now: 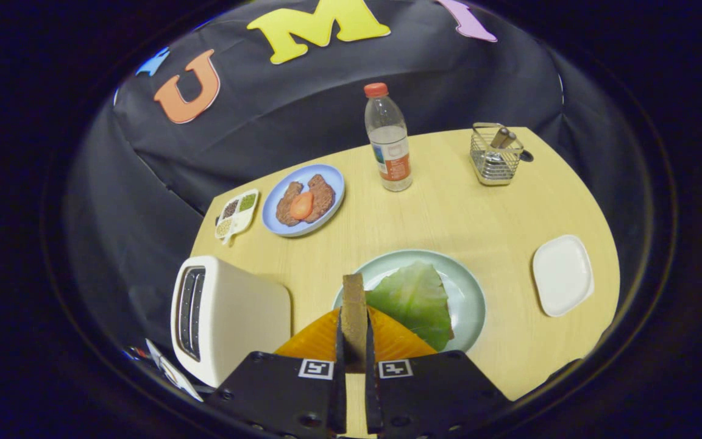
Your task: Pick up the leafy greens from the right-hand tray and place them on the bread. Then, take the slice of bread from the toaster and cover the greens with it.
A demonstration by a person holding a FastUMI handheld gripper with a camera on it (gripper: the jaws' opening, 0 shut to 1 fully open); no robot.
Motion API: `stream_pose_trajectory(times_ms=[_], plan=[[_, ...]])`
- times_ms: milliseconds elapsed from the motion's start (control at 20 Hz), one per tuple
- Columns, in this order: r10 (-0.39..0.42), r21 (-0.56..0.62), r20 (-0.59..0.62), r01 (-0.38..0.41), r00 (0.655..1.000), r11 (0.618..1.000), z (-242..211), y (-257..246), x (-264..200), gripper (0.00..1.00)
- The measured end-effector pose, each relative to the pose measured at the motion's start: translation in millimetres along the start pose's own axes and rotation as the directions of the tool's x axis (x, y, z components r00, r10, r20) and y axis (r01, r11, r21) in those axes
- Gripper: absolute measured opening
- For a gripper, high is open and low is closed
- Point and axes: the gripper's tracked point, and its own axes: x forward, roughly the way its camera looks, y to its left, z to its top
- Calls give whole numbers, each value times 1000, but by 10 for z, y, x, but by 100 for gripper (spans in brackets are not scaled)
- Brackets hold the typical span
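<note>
gripper [354,332] clamped edge-on around brown toast slice [354,308], held just above pale green round plate [470,299] | toast light, stiff, crumbly (grip flat faces, gently) | plate holds soft green lettuce leaf [415,302] | white 2-slot toaster [223,317] left of plate | white square tray [562,274] right of plate, bare

Bread slice [354,314] stands edge-on between gripper [354,341] fingers, lower centre; greens [415,302] on plate [470,292] just beyond; toaster [226,317] lower left; bottle [389,143] top centre.
</note>
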Motion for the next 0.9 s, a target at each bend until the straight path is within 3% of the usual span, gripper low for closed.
stream_pose_trajectory(times_ms=[150, 250, 500, 850, 900], plan=[[30, -28, 8, -30, 1000, 999, -21, -57, 31, 15], [6, -59, 8, -6, 1000, 998, -24, -184, 84, 15], [-28, -112, 8, 28, 1000, 993, -4, -416, 103, 28], [-25, -120, -1, 25, 1000, 992, -23, -697, 216, 37], [-26, -125, 7, 26, 1000, 992, -16, -741, 272, 42]])
